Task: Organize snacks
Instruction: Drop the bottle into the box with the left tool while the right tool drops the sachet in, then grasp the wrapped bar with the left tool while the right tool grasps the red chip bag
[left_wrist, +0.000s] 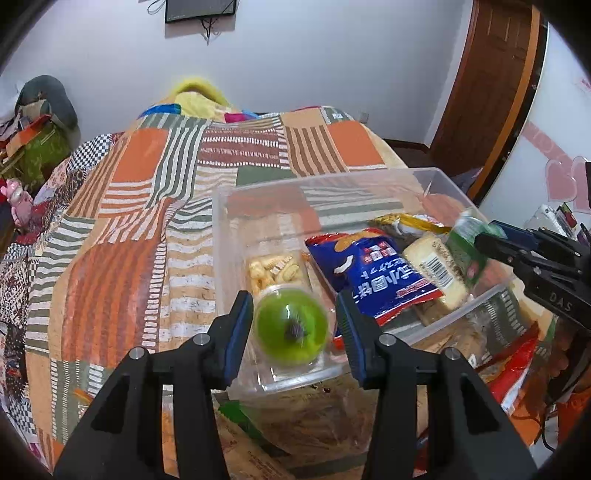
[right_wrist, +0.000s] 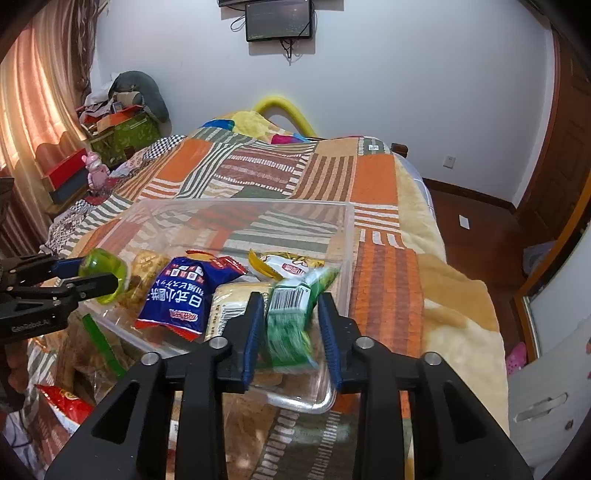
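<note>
A clear plastic box (left_wrist: 332, 181) (right_wrist: 240, 201) stands on the patchwork bed. It holds a blue snack bag (left_wrist: 373, 273) (right_wrist: 181, 295), a cracker pack (left_wrist: 273, 271), a pale cake pack with a barcode (left_wrist: 436, 273) (right_wrist: 229, 302) and a yellow packet (left_wrist: 406, 223) (right_wrist: 288, 266). My left gripper (left_wrist: 293, 325) (right_wrist: 110, 275) is shut on a green jelly cup (left_wrist: 291, 328) (right_wrist: 103, 273) over the box's near left corner. My right gripper (right_wrist: 291, 332) (left_wrist: 484, 240) is open over the near right corner. A blurred green packet (right_wrist: 291, 317) (left_wrist: 465, 243) hangs between its pads with gaps on both sides.
More snacks lie loose on the blanket in front of the box, among them a red bag (left_wrist: 513, 369) (right_wrist: 62, 402) and a packet with a green strip (right_wrist: 103, 343). The bed's right edge drops to a wooden floor (right_wrist: 480, 229). Cluttered boxes (right_wrist: 122, 133) sit far left.
</note>
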